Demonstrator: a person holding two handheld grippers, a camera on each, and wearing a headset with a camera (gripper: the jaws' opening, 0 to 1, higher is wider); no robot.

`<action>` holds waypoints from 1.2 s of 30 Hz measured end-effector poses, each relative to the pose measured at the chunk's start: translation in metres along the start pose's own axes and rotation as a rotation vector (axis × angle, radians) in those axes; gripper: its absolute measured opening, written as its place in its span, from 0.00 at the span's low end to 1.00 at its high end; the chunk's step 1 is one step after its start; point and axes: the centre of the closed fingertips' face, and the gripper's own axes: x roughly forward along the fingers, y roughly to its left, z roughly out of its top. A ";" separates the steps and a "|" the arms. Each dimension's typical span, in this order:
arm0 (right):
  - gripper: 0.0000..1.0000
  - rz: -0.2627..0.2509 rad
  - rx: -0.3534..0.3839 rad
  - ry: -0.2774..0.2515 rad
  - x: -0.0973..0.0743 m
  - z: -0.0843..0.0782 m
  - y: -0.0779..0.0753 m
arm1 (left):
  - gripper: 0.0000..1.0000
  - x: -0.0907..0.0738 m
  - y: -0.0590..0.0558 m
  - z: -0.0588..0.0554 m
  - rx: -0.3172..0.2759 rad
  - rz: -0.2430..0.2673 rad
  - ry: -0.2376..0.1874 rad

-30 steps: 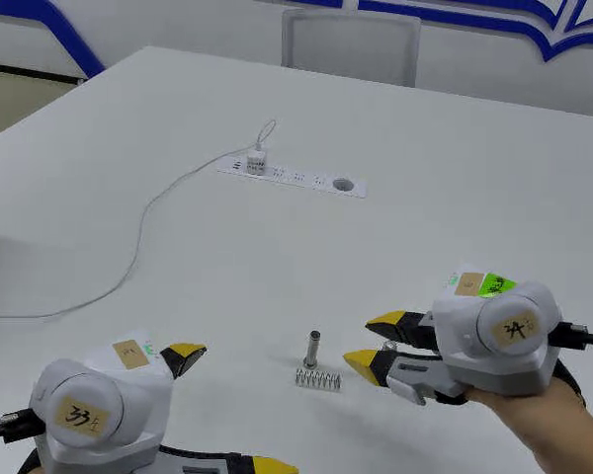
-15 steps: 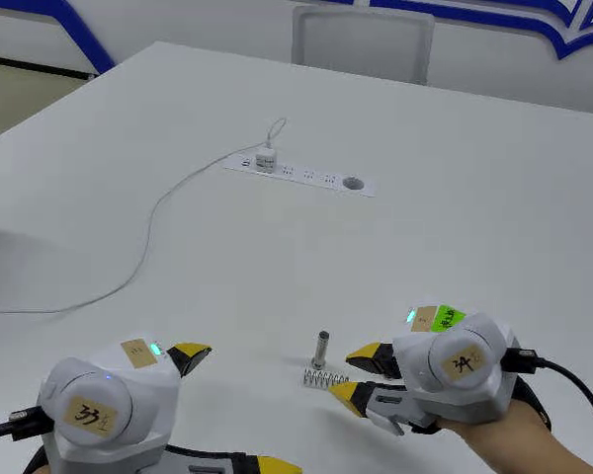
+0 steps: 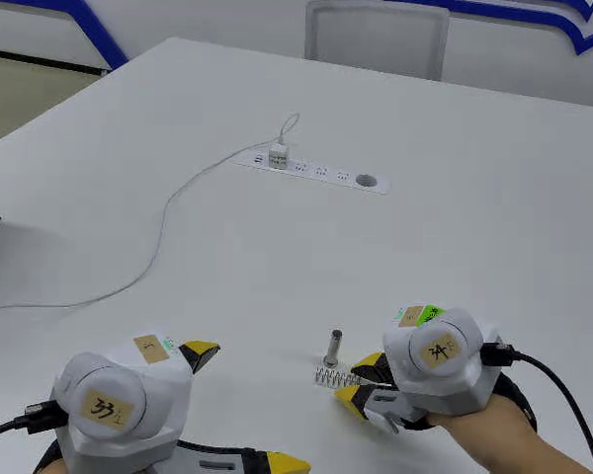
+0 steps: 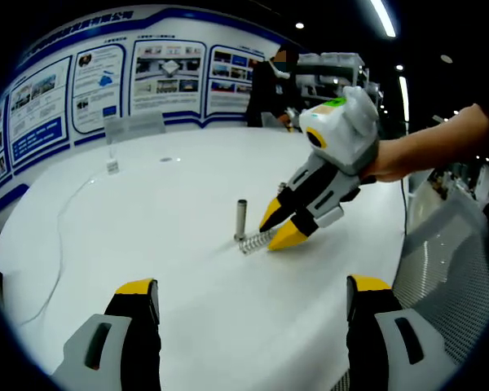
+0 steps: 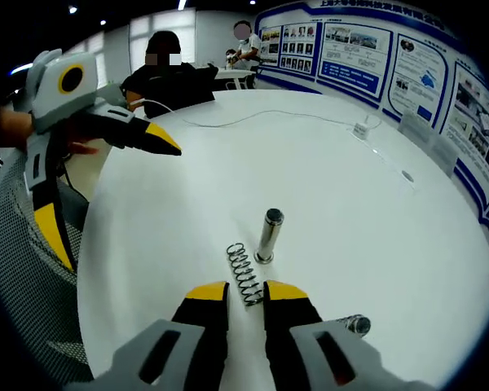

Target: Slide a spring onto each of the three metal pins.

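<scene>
The spring (image 5: pixel 244 275) lies flat on the counter (image 5: pixel 350 204), just beside the foot of an upright metal pin (image 5: pixel 269 235). It looks a light thin-wire coil, likely to roll or flick away if squeezed hard, so it wants a gentle pinch across one end, the other left free for the pin's top. The right tongs (image 5: pixel 246 292) are closed on its near end, while the left tongs (image 4: pixel 251 292) gape wide and empty, well apart.
</scene>
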 end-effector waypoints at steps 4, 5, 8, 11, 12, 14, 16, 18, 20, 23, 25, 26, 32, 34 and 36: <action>0.14 0.005 0.020 0.018 0.001 -0.005 0.002 | 0.97 0.001 -0.001 -0.002 0.005 -0.008 0.008; 0.14 0.006 0.027 0.011 0.000 -0.004 0.002 | 0.97 0.001 -0.002 -0.001 0.007 -0.008 0.007; 0.14 0.010 0.029 0.013 0.000 -0.004 0.002 | 0.97 0.001 -0.003 -0.001 0.006 -0.012 0.005; 0.14 0.024 0.063 0.008 0.001 -0.004 0.003 | 0.96 0.001 -0.003 -0.002 0.008 -0.015 0.009; 0.12 0.037 0.072 0.005 0.002 -0.004 0.004 | 0.96 0.001 -0.003 -0.001 0.008 -0.016 0.009; 0.11 0.056 0.042 0.001 0.001 -0.003 0.007 | 0.96 0.001 -0.004 0.000 0.009 -0.021 0.003; 0.11 0.057 0.039 0.006 0.001 -0.003 0.008 | 0.93 0.001 -0.006 0.001 0.005 -0.031 -0.004; 0.11 0.053 0.041 0.009 0.000 -0.004 0.009 | 0.92 0.001 -0.008 0.002 0.013 -0.035 -0.004; 0.11 0.054 0.040 0.013 -0.001 -0.005 0.011 | 0.93 0.002 -0.010 0.000 0.024 -0.038 0.004; 0.10 0.095 0.003 0.017 -0.004 -0.004 0.022 | 0.92 0.003 -0.013 -0.001 0.037 -0.046 0.014; 0.10 0.102 -0.020 0.015 -0.008 -0.002 0.027 | 0.91 0.002 -0.014 0.001 0.043 -0.057 0.003; 0.10 0.106 -0.027 0.011 -0.010 -0.001 0.028 | 0.90 0.002 -0.015 0.004 0.032 -0.067 -0.011; 0.10 0.098 -0.089 -0.026 -0.037 0.011 0.024 | 0.84 0.000 -0.013 0.014 0.000 -0.089 -0.055; 0.10 0.090 -0.114 -0.028 -0.042 0.012 0.021 | 0.83 0.001 -0.013 0.015 0.025 -0.093 -0.044; 0.10 0.069 -0.190 -0.003 -0.049 0.010 0.017 | 0.83 0.003 -0.016 0.017 0.046 -0.103 -0.039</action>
